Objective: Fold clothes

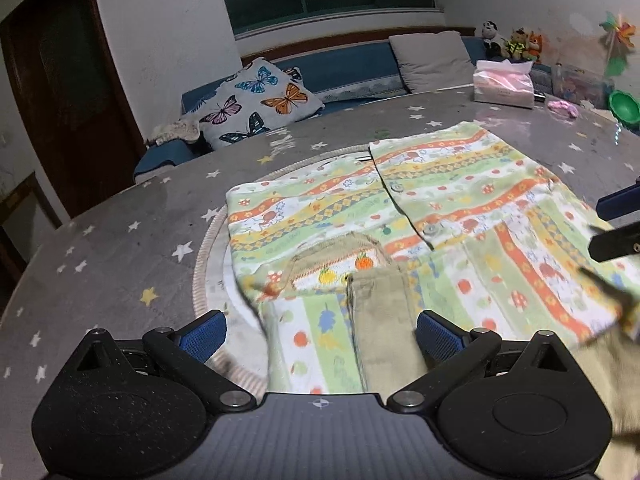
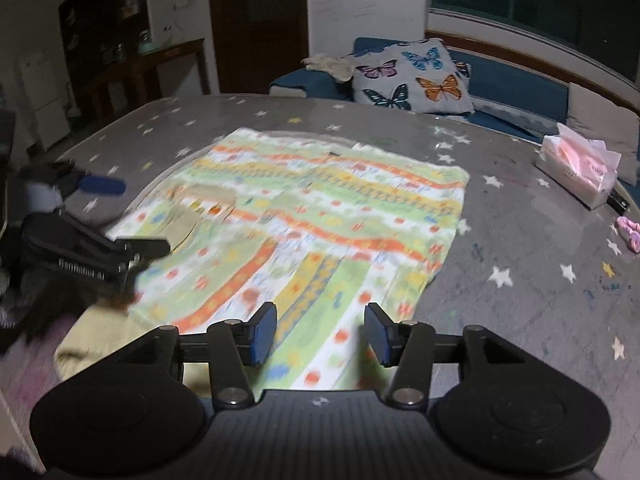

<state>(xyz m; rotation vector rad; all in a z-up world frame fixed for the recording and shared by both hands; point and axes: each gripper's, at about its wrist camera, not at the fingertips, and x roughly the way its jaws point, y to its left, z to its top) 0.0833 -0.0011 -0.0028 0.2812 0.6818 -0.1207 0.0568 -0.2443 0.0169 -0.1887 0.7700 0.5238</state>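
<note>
A patterned child's shirt with green, orange and yellow stripes lies spread on the grey star-print table; it also shows in the right wrist view. Its near part is folded over, showing a beige collar and cuff. My left gripper is open, its jaws on either side of the shirt's near edge. My right gripper is open over the shirt's near right part. The right gripper's fingers show at the right edge of the left view. The left gripper shows at the left of the right view.
A tissue box and a green bowl stand at the table's far right, with a small pink item nearby. Behind the table is a blue sofa with a butterfly cushion and soft toys.
</note>
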